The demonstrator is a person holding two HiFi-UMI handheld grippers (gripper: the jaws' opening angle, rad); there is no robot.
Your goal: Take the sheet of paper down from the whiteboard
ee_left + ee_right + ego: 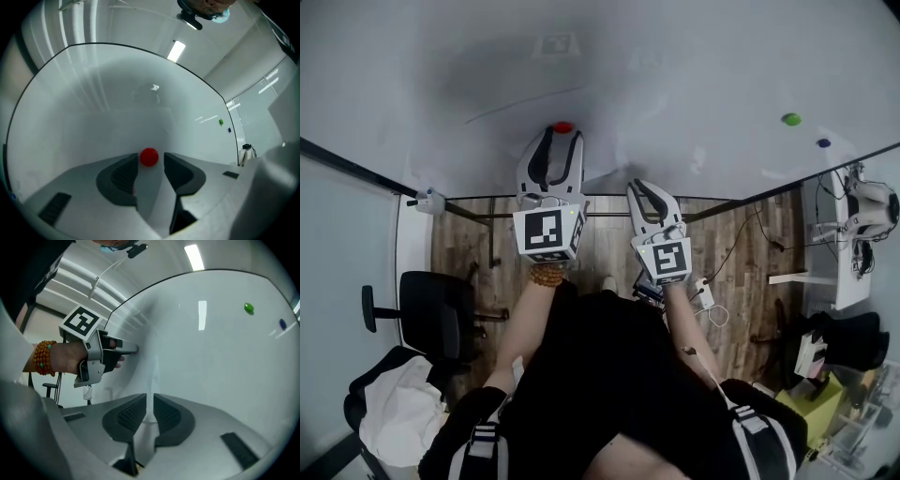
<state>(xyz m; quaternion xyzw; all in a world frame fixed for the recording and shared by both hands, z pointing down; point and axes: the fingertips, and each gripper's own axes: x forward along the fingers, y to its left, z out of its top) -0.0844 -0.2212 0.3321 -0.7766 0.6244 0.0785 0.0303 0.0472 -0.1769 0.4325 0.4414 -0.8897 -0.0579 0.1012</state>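
Note:
A red round magnet [562, 127] sticks to the whiteboard [675, 84]. My left gripper [562, 135] points at the board with its jaws wide open, one on each side of the magnet [149, 157], and neither pad touches it. The white sheet of paper [149, 380] is hard to tell from the board. In the right gripper view it bulges off the board, and its edge runs down between the jaws. My right gripper [640, 186] is lower and to the right. Its jaws [151, 401] stand a narrow gap apart around that edge.
A green magnet [791, 119] and a blue magnet [823, 143] sit on the board far to the right. Below the board's lower rail [356, 173] is a wooden floor with a black office chair [431, 314] at the left and a white desk [825, 272] at the right.

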